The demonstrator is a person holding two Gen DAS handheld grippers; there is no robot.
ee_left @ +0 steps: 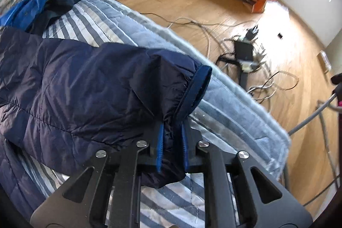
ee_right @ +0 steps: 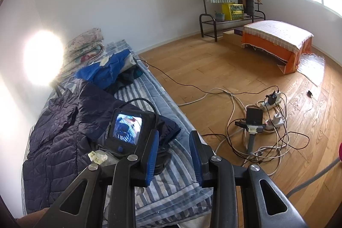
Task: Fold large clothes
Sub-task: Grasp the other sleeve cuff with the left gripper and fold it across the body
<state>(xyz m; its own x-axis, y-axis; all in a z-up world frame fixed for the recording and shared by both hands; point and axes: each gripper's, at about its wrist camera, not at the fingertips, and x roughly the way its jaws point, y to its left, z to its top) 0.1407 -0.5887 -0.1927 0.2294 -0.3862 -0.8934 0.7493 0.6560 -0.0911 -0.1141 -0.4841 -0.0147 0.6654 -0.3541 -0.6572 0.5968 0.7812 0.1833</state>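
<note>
Between the left tongs [ee_left: 172, 138], jacket sleeve [ee_left: 119, 76]

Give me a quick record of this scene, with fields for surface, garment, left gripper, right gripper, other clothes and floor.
surface: striped mattress
garment: navy puffer jacket, spread flat
left gripper: shut on the jacket's sleeve near the cuff
right gripper: open, holding nothing, above the mattress edge
other clothes: blue heap at the far end of the mattress
floor: wood, tangled cables
</note>
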